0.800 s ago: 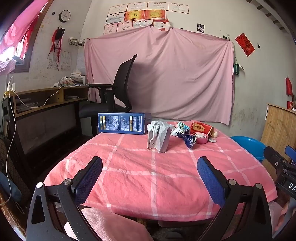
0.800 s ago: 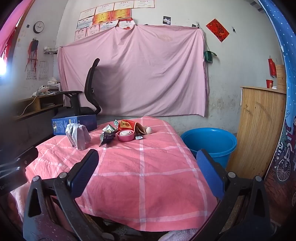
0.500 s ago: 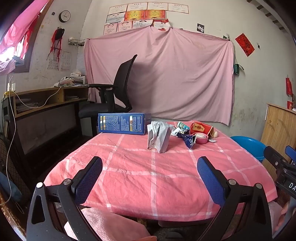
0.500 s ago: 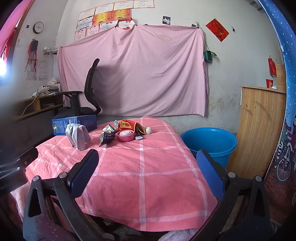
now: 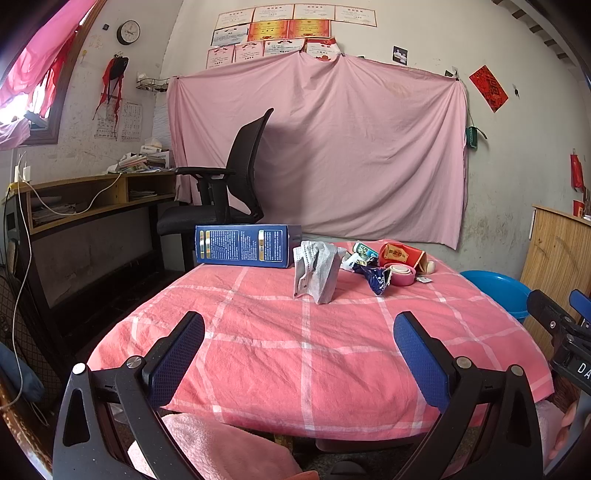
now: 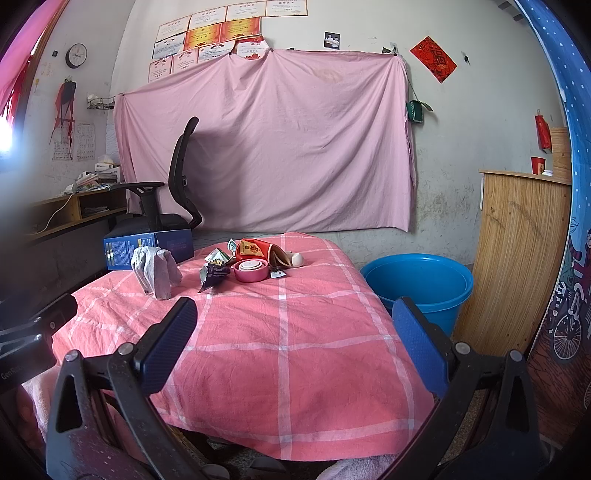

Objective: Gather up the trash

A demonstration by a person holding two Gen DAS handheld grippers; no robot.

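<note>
Pink-checked table carries all trash beyond both grippers: crumpled grey wrapper, dark blue wrapper, red packet; blue bucket beside table apparently empty; left gripper and right gripper spread wide, holding nothing, collection not started.

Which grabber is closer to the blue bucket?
Right. The right gripper has the blue bucket just ahead on its right; the left gripper sits farther left across the table.

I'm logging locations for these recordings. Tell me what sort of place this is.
Probably a lived-in room in a home, used partly as a study: certificates pinned on the plastered wall, a black office chair by a cluttered desk, and a table with a pink checked cloth.
</note>
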